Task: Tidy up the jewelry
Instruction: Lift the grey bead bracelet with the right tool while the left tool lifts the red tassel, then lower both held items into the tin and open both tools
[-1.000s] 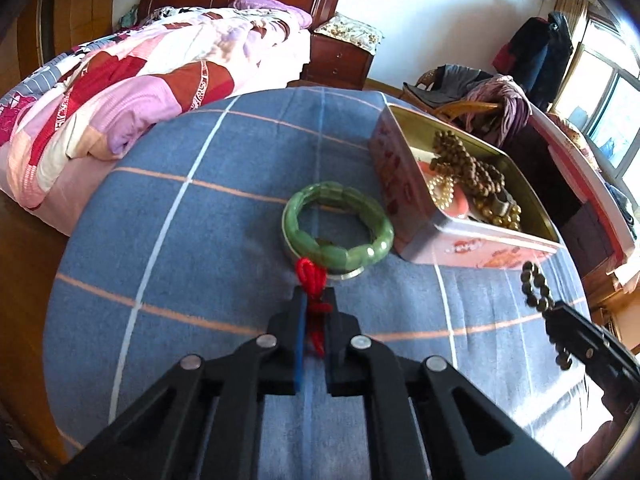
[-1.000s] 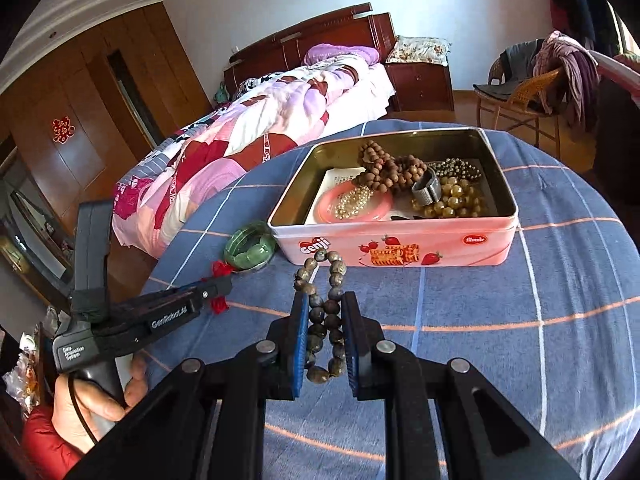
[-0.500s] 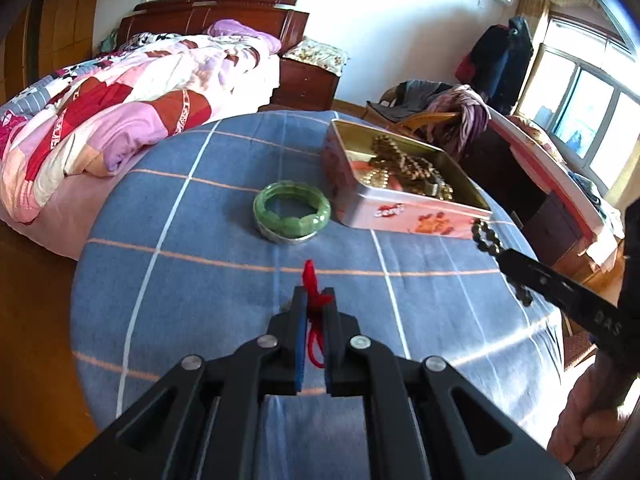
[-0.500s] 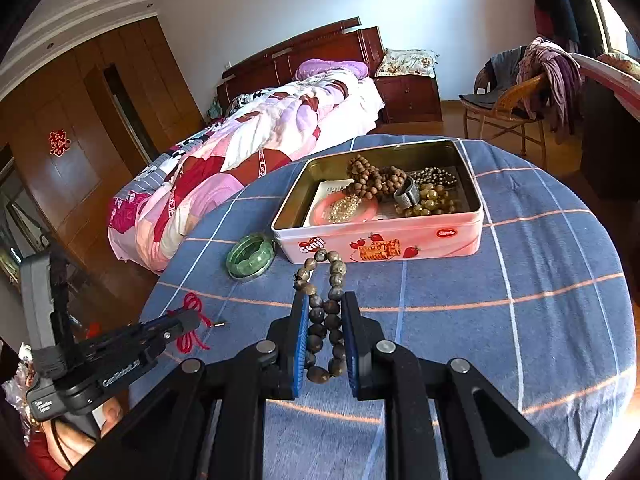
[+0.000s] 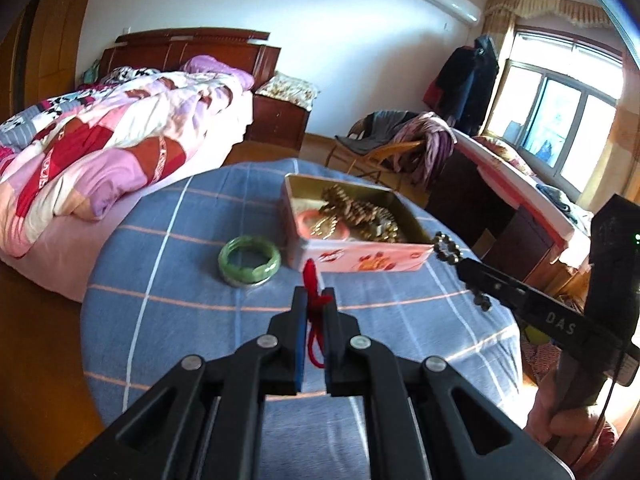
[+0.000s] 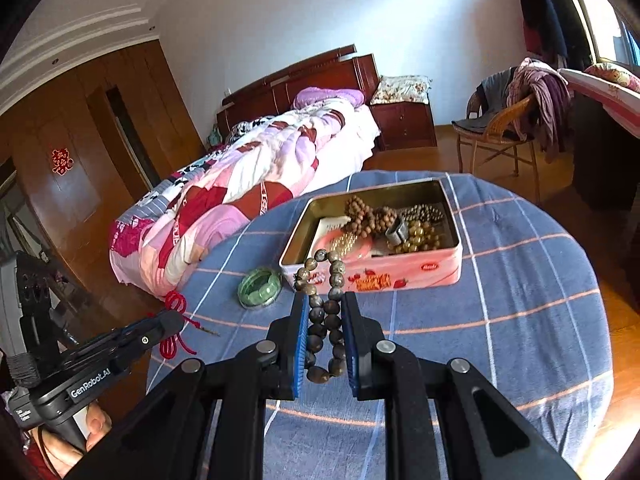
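My left gripper point(image 5: 313, 293) is shut on a red cord point(image 5: 313, 312) and holds it above the blue checked tablecloth; the cord also shows in the right wrist view point(image 6: 175, 325). My right gripper point(image 6: 323, 300) is shut on a dark bead bracelet point(image 6: 325, 312), held in front of the pink tin point(image 6: 372, 276). The tin point(image 5: 348, 258) is open and holds several bead strings. A green jade bangle point(image 5: 249, 259) lies on the cloth to the left of the tin, also seen in the right wrist view point(image 6: 259, 287).
The round table point(image 6: 520, 300) has a blue cloth with orange and white lines. A bed with a pink quilt point(image 5: 100, 152) stands beyond its left edge. A chair with clothes point(image 6: 516, 120) and a dark desk point(image 5: 500, 216) stand at the right.
Both grippers have pulled back and up from the table. The left one lifted the red cord away from the green bangle. The right one still holds the bead bracelet.
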### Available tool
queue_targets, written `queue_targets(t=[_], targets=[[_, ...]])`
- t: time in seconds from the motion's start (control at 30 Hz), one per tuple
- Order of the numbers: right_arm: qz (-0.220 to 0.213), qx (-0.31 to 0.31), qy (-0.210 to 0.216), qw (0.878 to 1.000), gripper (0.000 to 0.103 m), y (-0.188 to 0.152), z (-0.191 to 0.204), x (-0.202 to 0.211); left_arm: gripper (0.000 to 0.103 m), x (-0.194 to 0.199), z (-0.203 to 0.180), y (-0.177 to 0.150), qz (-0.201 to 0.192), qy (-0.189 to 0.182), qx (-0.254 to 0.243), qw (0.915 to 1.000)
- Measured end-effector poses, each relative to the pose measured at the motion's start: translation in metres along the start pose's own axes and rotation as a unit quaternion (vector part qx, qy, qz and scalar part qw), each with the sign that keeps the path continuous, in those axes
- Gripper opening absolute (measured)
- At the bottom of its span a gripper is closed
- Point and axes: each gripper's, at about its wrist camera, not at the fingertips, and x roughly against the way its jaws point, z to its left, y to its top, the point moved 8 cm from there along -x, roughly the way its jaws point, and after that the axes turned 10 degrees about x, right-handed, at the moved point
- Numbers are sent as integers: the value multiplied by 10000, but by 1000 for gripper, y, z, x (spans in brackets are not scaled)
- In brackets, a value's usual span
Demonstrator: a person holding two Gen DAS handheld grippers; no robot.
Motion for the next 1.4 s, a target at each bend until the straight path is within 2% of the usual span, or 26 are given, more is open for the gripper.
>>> queue_targets(t=[0.2, 0.5, 0.7, 0.9, 1.07, 1.4], targets=[[-106, -35, -88, 9999, 16, 6, -6, 6, 7, 0, -12, 4, -60, -122, -59, 9999], [59, -234, -96, 9997, 16, 1, -22, -10, 7, -22, -29, -5, 195, -212, -227, 9993], [-307, -151, -212, 9992, 16, 42, -34, -10, 7, -25, -51, 29, -73, -496, -310, 9983], [-646, -217, -409, 9968, 16, 85, -52, -24, 7, -41, -71, 69, -444, -507, -531, 9963], [-461, -415, -522, 9967, 16, 88, -73, -61, 7, -76, -76, 83, -434, -298, -559, 9970], [-42, -430, -814, 9957, 17, 55, -97, -116, 7, -136, -68, 66, 23, 261, -684, 9973]])
